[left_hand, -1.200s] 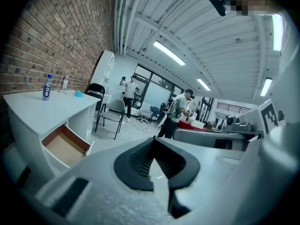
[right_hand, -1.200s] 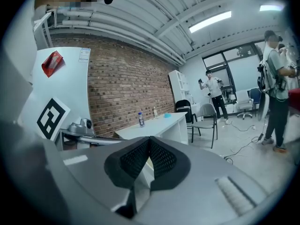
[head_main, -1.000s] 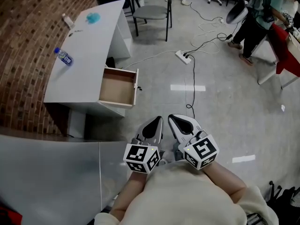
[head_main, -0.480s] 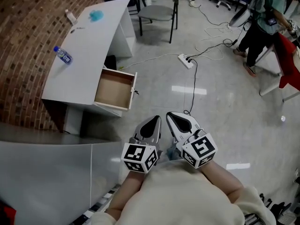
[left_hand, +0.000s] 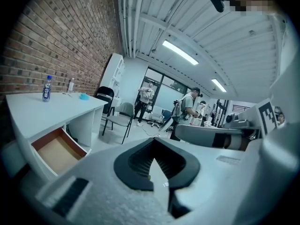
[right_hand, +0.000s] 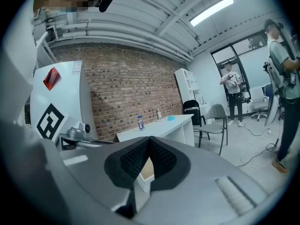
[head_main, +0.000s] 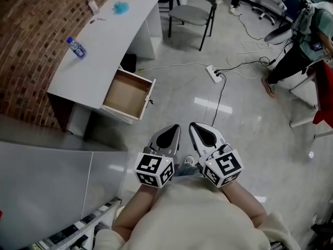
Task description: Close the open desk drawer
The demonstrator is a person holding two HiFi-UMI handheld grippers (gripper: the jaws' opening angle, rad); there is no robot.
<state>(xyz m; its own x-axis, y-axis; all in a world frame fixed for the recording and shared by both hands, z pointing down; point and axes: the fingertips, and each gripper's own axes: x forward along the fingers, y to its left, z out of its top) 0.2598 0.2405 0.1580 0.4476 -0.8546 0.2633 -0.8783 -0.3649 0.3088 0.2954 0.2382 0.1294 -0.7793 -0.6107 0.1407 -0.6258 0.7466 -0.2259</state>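
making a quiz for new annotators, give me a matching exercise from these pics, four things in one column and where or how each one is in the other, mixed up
Things
1. drawer
2. water bottle
3. chair
4. power strip

Place or state
a. white, lying flat on the floor
b. pulled out of the desk, brown inside
c. upright on the desk top, on the brick wall side
d. grey, unoccupied, past the desk's far end

Pairs: 1-b, 2-c, 3-d, 4-a
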